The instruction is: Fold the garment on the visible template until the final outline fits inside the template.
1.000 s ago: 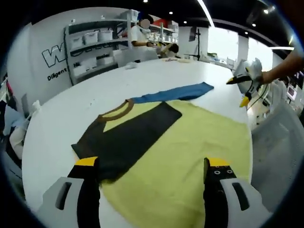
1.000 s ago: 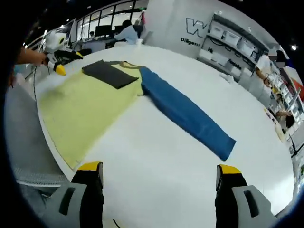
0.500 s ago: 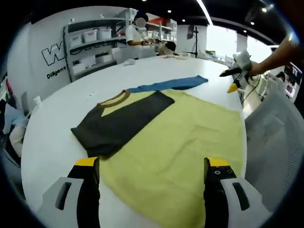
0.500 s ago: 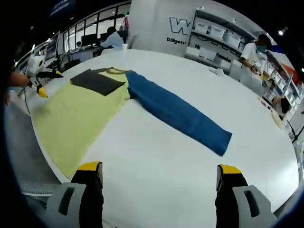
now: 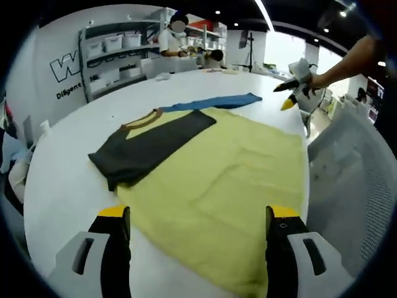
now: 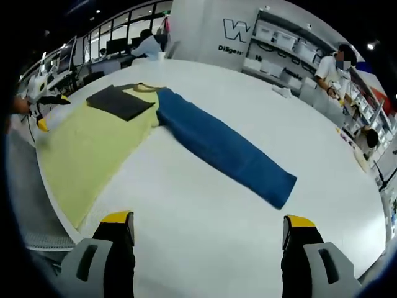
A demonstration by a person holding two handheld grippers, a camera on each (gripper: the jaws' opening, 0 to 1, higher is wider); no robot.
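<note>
Shelving with storage bins lines the far wall of a bright workroom, and a broad white surface with a curved near edge carries the work. On it lies the garment, a long-sleeved shirt with a yellow body spread flat close to the near edge, where a person standing at that edge can reach it. One dark sleeve is already folded in across the chest, lying diagonally over the yellow cloth just below the brown collar; that looks like the first fold of the job, done to narrow the outline. The blue sleeve lies stretched straight out over the bare surface toward its far side, flat and unfolded, so I judge it is the next part to bring in. I cannot make out a separate template outline under the cloth.

The left hand-held gripper hangs above the yellow hem near the surface's near edge with its jaws spread wide and nothing between them; it touches no cloth. The right hand-held gripper is likewise released, jaws wide apart over bare white surface, with the blue sleeve's cuff end ahead of it and well apart. In the left gripper view the right hand-held gripper also shows beyond the surface's edge, off the far corner of the yellow cloth, held in a person's hand.
</note>
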